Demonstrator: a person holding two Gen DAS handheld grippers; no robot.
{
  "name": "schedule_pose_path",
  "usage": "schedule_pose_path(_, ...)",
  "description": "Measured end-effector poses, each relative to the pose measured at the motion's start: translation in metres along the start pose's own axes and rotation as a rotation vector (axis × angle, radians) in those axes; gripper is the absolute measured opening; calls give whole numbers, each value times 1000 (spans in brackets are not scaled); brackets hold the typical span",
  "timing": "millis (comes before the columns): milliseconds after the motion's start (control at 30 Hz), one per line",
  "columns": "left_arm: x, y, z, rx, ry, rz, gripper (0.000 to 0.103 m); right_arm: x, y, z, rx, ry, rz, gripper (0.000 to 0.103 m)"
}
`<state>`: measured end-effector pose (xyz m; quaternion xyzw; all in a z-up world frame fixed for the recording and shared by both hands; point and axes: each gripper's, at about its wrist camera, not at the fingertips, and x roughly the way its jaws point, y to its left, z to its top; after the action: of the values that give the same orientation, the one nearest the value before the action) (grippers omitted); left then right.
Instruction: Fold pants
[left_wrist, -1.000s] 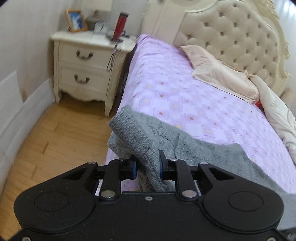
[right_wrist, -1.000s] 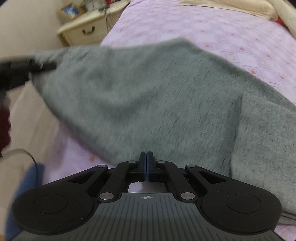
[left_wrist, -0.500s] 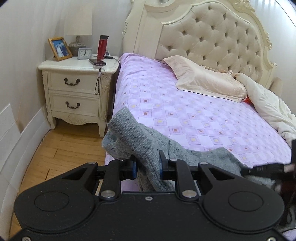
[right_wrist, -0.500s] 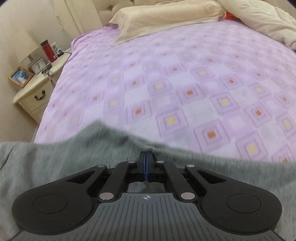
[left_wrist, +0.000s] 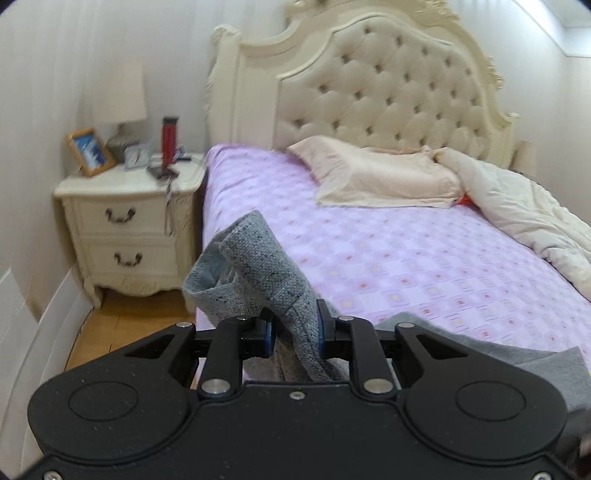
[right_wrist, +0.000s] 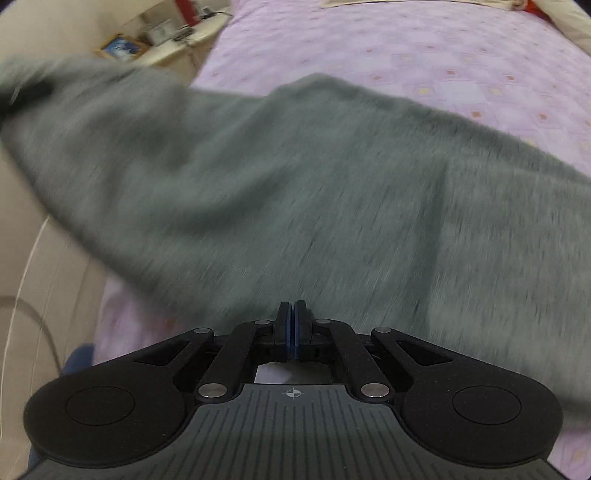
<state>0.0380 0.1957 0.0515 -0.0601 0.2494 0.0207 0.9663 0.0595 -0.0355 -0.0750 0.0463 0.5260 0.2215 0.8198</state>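
The grey knit pants (left_wrist: 258, 266) hang over the near edge of the purple bed (left_wrist: 406, 258). My left gripper (left_wrist: 294, 325) is shut on a thick bunched end of them, which sticks up past the fingers. In the right wrist view the pants (right_wrist: 277, 184) stretch as a wide blurred sheet from the upper left down to my right gripper (right_wrist: 294, 314). Its jaws are pressed together, with the cloth's near edge at the tips. The pinch itself is hard to see.
A cream nightstand (left_wrist: 125, 206) with a lamp, a photo frame and a red bottle stands left of the bed. A beige pillow (left_wrist: 384, 177) and a white duvet (left_wrist: 524, 218) lie at the tufted headboard. Wooden floor (left_wrist: 122, 317) shows at the left.
My left gripper has risen with its bunch of cloth, so more of the headboard shows. The right gripper swung over the bed and back, and the pants again spread across its view.
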Motion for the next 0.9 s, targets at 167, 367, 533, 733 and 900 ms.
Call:
schedule_pose_path(167,-19,-48,21,104,-78,-63,26,-36,-31,5,120,-117,-17,2)
schedule_pose_path(367,-32,-146,27,221,-140,-258,26,-91,-96,10,310,-251,-96,2)
schedule_pose_path(533,-12,-228,-11,338,-14,-423,31,-120,-160,3,549,-296,-228,12)
schedule_pose_path(733,3,-237,-57,327,192,-501,35,-150,-203,-9,582,-348,-252,28)
schedule_pose_path(900,-16,-225,-65,320,157,-486,40,-141,-211,-3,599,-317,-156,32)
